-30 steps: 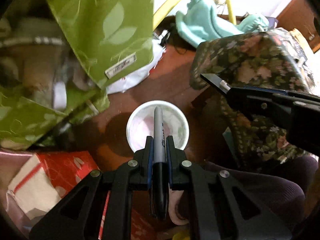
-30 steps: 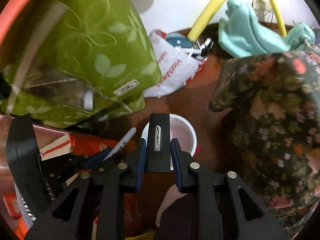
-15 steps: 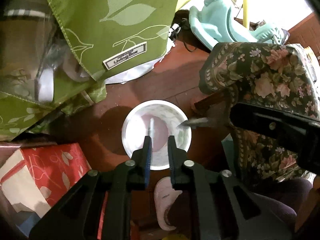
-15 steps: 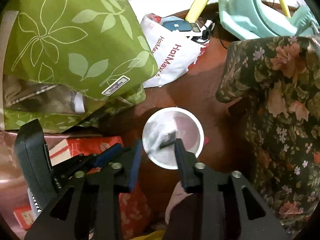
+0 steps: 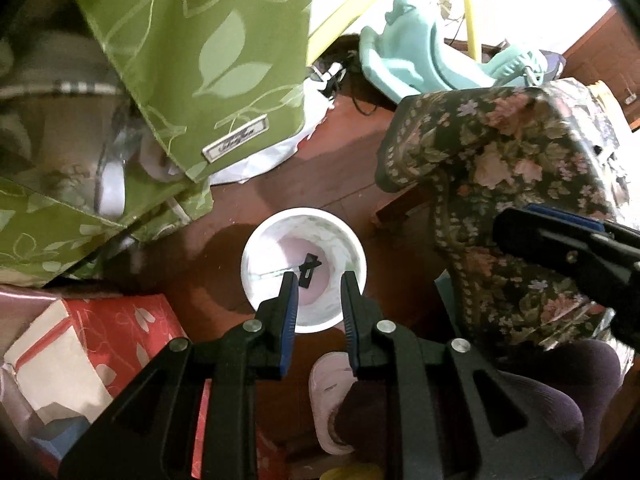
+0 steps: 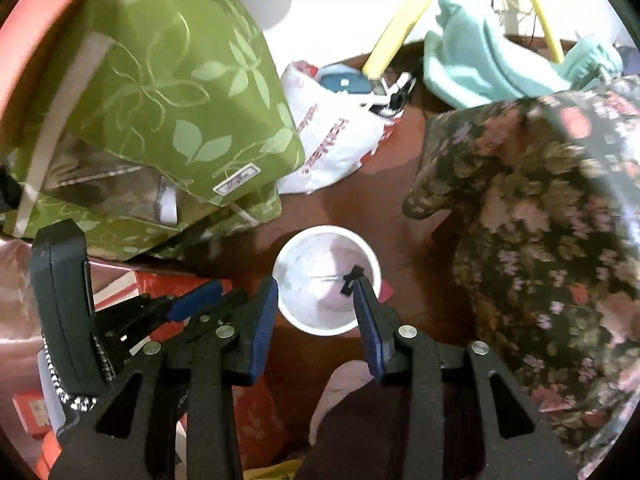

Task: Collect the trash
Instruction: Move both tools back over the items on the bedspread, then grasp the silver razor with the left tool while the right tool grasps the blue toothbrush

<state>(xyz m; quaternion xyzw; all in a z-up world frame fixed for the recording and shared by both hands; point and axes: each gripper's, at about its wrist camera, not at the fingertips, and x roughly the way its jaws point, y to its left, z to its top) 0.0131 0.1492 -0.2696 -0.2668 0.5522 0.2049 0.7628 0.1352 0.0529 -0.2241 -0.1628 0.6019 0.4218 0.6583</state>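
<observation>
Grippers first, nearest the lens: I see my left gripper (image 5: pixel 316 280) with its jaws parted and nothing between them, and my right gripper (image 6: pixel 316 284) spread wider, also empty. Both hang above the white bin (image 5: pixel 304 270), which stands on the brown floor (image 5: pixel 256 200) directly below the fingertips. Inside the bin lie a thin pen (image 5: pixel 278 272), long axis running roughly left to right across the bin's floor, and a small black clip-like piece (image 5: pixel 310 266) at the pen's right end; the detail is too small for more. I judge this drop done, so the next move turns on finding further trash away from the bin; neither gripper is clearly nearer to any.

Just below the bin in the left view are a pale slipper (image 5: pixel 330 384) and a dark trouser leg (image 5: pixel 520 400). Left of the bin sits a red patterned box (image 5: pixel 120 328). Beyond the bin on the left stand green leaf-print bags (image 5: pixel 200 60), with a white shopping bag (image 6: pixel 336 148) behind them. Right of the bin, a flowered cover (image 5: pixel 500 152) drapes over furniture and bounds that side. Farthest, a mint-green plastic item (image 5: pixel 404 64) and a yellow tube (image 6: pixel 384 48).
</observation>
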